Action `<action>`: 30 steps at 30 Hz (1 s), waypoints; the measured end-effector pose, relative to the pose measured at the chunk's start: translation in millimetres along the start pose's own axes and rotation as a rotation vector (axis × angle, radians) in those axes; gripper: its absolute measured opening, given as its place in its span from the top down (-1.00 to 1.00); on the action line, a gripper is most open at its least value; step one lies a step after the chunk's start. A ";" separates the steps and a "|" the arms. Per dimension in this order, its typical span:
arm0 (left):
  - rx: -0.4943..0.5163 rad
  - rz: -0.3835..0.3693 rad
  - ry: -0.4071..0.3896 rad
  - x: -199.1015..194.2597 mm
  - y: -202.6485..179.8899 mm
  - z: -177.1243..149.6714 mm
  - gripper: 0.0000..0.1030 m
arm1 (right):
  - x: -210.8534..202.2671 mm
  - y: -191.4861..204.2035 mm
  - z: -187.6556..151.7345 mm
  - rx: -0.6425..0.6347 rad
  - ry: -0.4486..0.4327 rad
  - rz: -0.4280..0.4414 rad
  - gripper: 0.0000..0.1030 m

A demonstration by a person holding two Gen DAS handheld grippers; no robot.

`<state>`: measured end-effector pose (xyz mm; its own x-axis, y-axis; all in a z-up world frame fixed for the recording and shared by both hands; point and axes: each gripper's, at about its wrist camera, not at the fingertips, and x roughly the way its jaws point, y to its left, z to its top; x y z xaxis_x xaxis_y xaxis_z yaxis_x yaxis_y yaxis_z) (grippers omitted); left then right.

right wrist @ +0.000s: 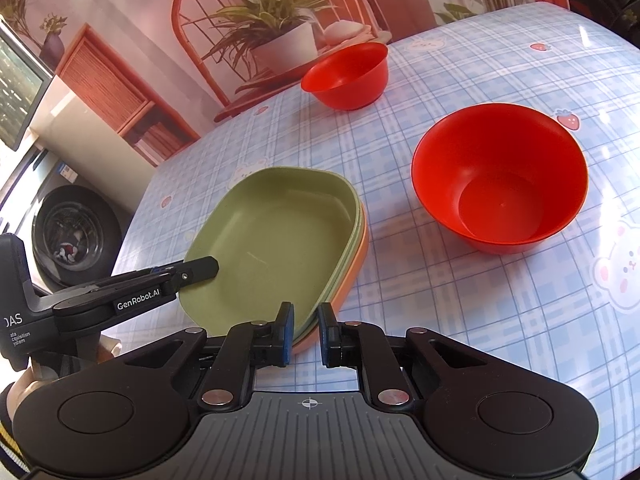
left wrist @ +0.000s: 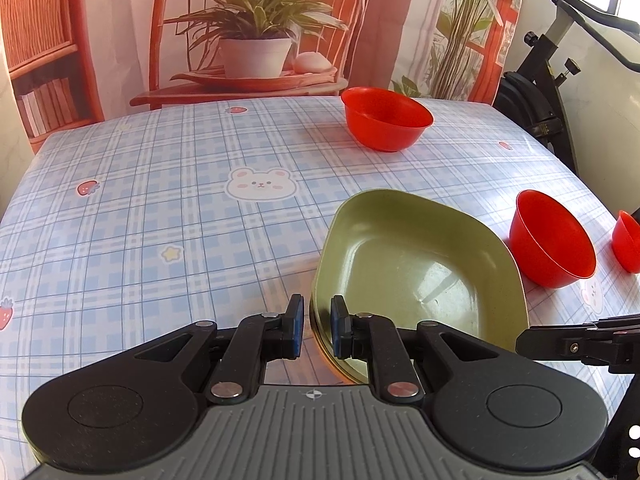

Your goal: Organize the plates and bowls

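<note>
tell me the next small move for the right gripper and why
Probably swing the right gripper toward the near red bowl and open wider. The plates already sit nested in one stack, while three red bowls lie apart on the table, and this bowl is closest.

Third red bowl (left wrist: 629,245) cut by right edge, lower stacked plates (right wrist: 352,268) mostly hidden

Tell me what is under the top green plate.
Under the top green plate sits a lighter green plate, then an orange plate; only their edges show. Their insides are covered.
</note>
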<state>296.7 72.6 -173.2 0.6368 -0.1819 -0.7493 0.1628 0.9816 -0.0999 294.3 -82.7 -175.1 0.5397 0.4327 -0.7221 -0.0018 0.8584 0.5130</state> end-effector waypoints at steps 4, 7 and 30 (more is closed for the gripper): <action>-0.007 0.004 -0.002 0.5 0.2 -0.8 0.64 | -0.2 -0.5 -0.7 0.001 0.000 0.002 0.76; -0.003 0.009 -0.001 -0.6 -0.5 0.6 0.63 | -0.9 -0.3 -0.3 0.003 0.002 0.000 0.76; 0.062 0.010 -0.154 -54.1 -1.6 73.0 0.27 | -52.6 -23.5 34.6 -0.024 -0.253 -0.084 0.68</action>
<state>317.0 76.6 -84.7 0.7457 -0.1835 -0.6405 0.1988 0.9788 -0.0489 295.1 -135.1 -133.1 0.7323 0.2791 -0.6212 0.0339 0.8961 0.4426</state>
